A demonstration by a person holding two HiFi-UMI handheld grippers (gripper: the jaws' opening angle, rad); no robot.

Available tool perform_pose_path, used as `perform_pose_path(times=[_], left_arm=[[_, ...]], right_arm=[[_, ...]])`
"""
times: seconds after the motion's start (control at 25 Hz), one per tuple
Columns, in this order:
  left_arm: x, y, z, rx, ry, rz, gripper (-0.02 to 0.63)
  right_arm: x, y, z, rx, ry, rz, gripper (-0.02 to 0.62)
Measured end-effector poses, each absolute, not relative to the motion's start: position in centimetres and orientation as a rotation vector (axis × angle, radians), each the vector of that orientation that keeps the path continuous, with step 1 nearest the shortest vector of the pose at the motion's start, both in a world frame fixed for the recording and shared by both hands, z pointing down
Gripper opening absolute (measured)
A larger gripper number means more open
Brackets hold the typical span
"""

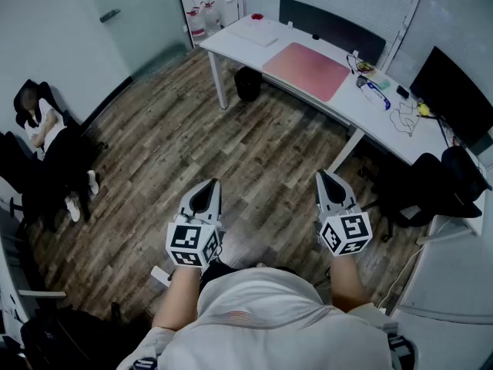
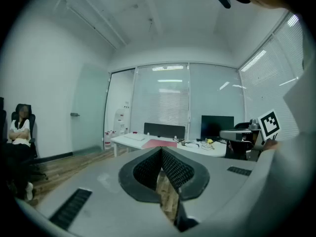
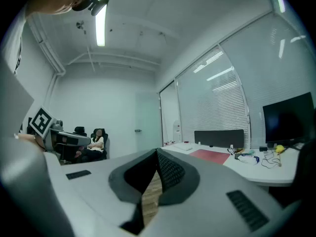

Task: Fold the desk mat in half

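Observation:
A pink desk mat (image 1: 306, 70) lies flat on the white desk (image 1: 385, 122) at the far side of the room. It also shows as a thin pink strip in the left gripper view (image 2: 160, 143) and the right gripper view (image 3: 213, 155). My left gripper (image 1: 206, 193) and right gripper (image 1: 328, 183) hang in front of my body over the wood floor, far from the desk. Both are shut with their tips together and hold nothing.
A monitor (image 1: 454, 99), cables (image 1: 404, 118) and small items (image 1: 373, 83) sit on the desk right of the mat, a keyboard (image 1: 254, 33) to its left. A black office chair (image 1: 431, 183) stands near the desk. A person (image 1: 46, 141) sits at the left wall.

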State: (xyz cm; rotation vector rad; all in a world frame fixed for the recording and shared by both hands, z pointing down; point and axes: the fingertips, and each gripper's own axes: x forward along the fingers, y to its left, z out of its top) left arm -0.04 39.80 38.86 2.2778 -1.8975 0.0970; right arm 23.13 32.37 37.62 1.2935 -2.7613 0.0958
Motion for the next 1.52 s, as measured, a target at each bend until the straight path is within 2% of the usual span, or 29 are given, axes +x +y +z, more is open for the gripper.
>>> perform_pose_path(times=[0.92,1.28,1.52], left_arm=[[0.8,39.4,37.9,2.33,-1.881,0.131,0.012],[0.8,32.6,38.8,2.399,-1.772,0.11,0.013],[-2.2,25.6,38.6,2.442,-1.721,0.087,0.013]], right_arm=[[24.2,31.2,38.0,1.354,-2.778,0.144,0.052],[24.6,26.7,39.0,1.424,-2.698,0.164,0.052],[21.5,21.0,38.4,1.444,-2.655,0.149,0.052]])
